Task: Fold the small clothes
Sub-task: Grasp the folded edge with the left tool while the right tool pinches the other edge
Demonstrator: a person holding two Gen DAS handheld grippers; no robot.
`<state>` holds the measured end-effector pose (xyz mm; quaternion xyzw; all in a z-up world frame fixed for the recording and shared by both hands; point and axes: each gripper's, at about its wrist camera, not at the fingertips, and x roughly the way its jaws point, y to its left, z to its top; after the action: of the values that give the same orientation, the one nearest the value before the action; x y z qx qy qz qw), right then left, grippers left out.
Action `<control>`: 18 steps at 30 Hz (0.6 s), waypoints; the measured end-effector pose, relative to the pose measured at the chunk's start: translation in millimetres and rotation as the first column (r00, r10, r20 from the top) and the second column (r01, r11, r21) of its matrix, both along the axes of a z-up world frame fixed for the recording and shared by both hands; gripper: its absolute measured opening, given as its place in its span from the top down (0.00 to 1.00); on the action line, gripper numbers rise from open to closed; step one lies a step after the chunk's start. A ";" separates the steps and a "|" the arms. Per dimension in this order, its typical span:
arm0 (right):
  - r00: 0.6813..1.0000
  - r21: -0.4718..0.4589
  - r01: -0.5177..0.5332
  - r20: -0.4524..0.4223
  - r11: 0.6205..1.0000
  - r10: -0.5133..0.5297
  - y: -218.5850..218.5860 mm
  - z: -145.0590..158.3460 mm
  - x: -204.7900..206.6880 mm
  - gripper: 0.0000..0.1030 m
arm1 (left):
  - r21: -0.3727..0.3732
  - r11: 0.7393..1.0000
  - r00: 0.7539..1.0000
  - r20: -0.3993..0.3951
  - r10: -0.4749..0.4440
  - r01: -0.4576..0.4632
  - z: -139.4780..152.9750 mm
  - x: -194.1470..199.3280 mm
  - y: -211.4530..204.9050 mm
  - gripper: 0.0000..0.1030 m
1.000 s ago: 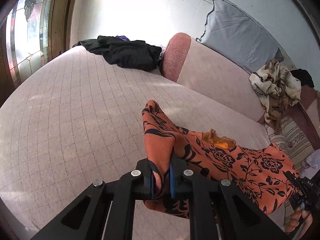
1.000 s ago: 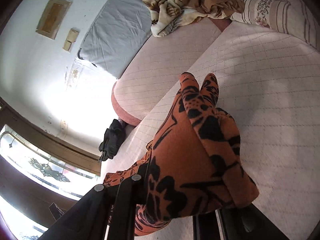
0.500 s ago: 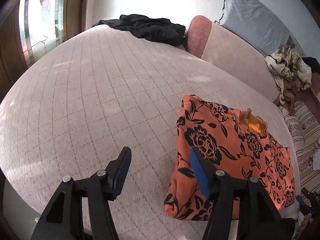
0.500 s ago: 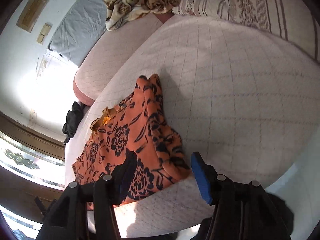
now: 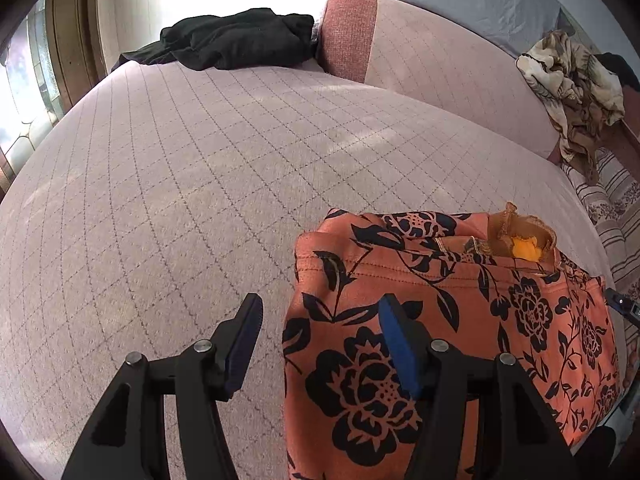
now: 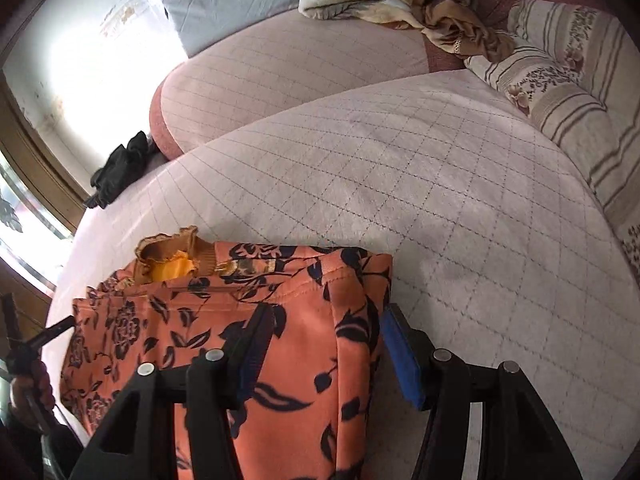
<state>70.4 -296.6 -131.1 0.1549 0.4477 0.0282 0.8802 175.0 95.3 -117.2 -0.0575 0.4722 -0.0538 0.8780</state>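
1. while both pairs of jaws stand about half open with nothing pinched, treat the garment as released: the orange floral garment (image 5: 460, 320) lies folded on the quilted pink mattress (image 5: 200, 184), free of both tools.
2. left gripper (image 5: 316, 344): its jaws have just been opening. the near-left edge of the garment sits between them, the right pad over the cloth and the left pad over bare mattress; neither pad presses on fabric.
3. right gripper (image 6: 324, 352): its jaws have likewise just been opening. the garment's right-hand folded edge lies between them, the left pad over the cloth and the right pad just beside the edge.
4. before the next fold, check that the hemmed flap beyond the jaw tips lies flat; the yellow-lined collar (image 6: 172, 260) still pokes out past it.
5. judgement: for the next fold, pinch all layers at the two near corners, one per gripper, at matching depth so the fold line runs straight.
6. lift only enough to clear the mattress; this thin fabric will likely slip and unfold if dragged.
7. keep clear of the black clothes (image 5: 236, 40) far ahead of the left jaws.
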 end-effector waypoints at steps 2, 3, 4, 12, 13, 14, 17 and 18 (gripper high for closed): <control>1.000 -0.034 -0.016 -0.026 0.999 0.015 5.6 -11.0 11.1 0.52 | 0.012 1.000 1.000 -0.002 -0.002 0.002 -5.1 4.0 -2.6 0.57; 0.999 -0.059 -0.016 -0.035 0.998 0.014 7.9 -14.6 13.5 0.76 | 0.034 0.999 1.000 -0.018 -0.017 0.018 -8.3 7.0 -4.9 0.97; 0.999 -0.088 -0.017 -0.046 0.996 0.013 10.7 -16.1 14.1 0.85 | 0.059 0.998 0.999 -0.028 -0.022 0.024 -10.7 10.2 -7.4 0.97; 0.993 -0.143 0.022 0.117 0.990 -0.006 5.0 42.9 -8.5 0.94 | 0.062 0.997 0.980 0.190 -0.059 0.048 48.3 5.7 -17.2 0.98; 0.989 -0.148 0.039 0.144 0.988 -0.017 2.2 50.1 -9.3 0.94 | 0.077 0.996 0.978 0.197 -0.063 0.049 47.6 10.9 -19.9 0.98; 0.987 -0.155 0.056 0.159 0.986 -0.031 -0.7 53.6 -7.8 0.94 | 0.094 0.995 0.981 0.184 -0.058 0.041 40.9 18.5 -21.6 0.98; 0.988 -0.109 0.089 0.136 0.990 -0.073 -14.7 31.1 9.8 0.94 | 0.113 0.993 0.999 0.048 0.011 -0.017 -5.3 47.0 -15.4 0.95; 0.990 -0.091 0.082 0.124 0.992 -0.071 -17.6 16.5 16.4 0.92 | 0.132 0.991 1.000 -0.003 0.021 -0.021 -21.2 53.6 -13.8 0.94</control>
<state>86.8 -314.3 -114.6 0.1277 0.3883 -0.0178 0.9125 228.6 81.5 -138.4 -0.0046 0.4760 -0.0133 0.8793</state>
